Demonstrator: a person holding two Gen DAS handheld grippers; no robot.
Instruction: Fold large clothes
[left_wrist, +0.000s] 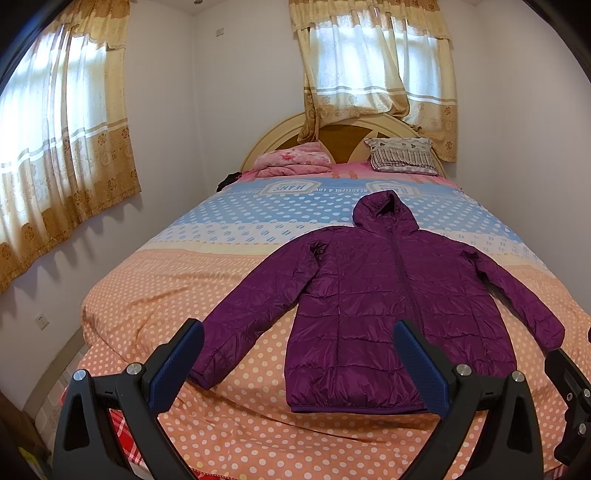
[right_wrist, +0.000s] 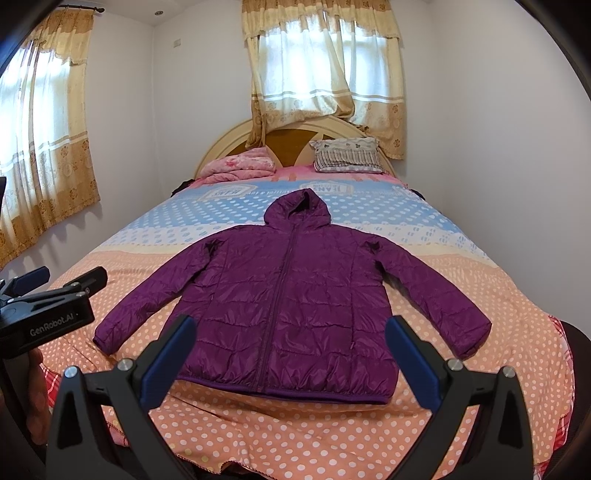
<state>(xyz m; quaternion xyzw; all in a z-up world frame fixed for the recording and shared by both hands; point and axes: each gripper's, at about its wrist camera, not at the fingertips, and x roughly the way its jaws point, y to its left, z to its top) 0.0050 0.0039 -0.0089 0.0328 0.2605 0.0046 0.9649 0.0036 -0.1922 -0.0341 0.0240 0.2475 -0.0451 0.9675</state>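
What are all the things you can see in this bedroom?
jacket: one, purple, hooded, spread flat on the bed, zipped.
bedspread: one, orange, cream and blue with white dots, over the bed.
blanket: one, pink, bundled by the headboard.
pillow: one, grey and white, by the headboard.
headboard: one, cream and brown, against the far wall.
curtains: two sets, cream and gold, at the windows.
left gripper: black, blue pads, jaws open, empty.
right gripper: same, jaws open, empty.

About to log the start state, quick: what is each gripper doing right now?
Left gripper: open, holding nothing, above the purple jacket.
Right gripper: open, holding nothing.
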